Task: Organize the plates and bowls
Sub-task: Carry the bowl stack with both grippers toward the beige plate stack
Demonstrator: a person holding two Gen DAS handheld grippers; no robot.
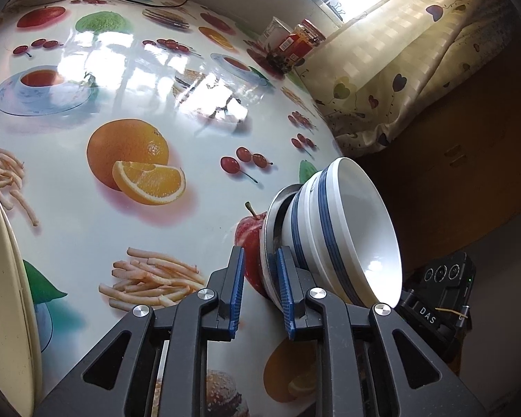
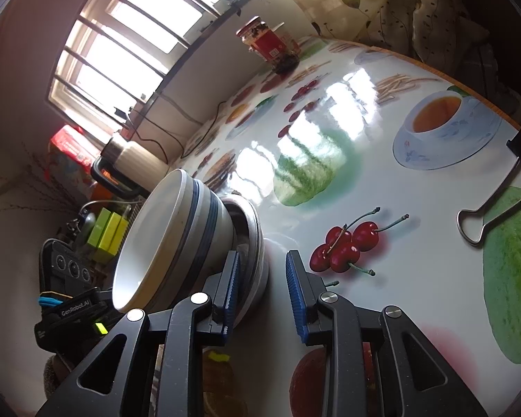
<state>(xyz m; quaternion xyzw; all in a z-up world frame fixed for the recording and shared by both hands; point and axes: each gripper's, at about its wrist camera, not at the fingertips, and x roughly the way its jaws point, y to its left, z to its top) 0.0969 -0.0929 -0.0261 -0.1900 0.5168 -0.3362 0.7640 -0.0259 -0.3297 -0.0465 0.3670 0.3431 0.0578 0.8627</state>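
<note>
Stack sits on the table near its edge: two blue-banded white bowls nested, resting in a metal dish on a pale bottom plate. Likely nested so the pile handles as one unit

Left gripper jaws part open; the plate rim runs between the blue pads, which look clear of it, so no real grip as far as I can tell. Right gripper on the opposite side, also part open; its left pad sits just beside the dish and plate rim, its right pad stands over bare table, nothing clamped. Contact at the rim is hard to judge in both fisheyes

Grippers flank the stack from two sides, presumably to set it down level without sliding the bowls

Around: cream plate at the far left of the left view, likely next for the stack. Jars at the back near the window, kettle and cable further off, binder clip at the table edge. Nothing blocks the path to the cream plate

Risk: stack is close to the edge, and the smooth cloth looks slippery
</note>
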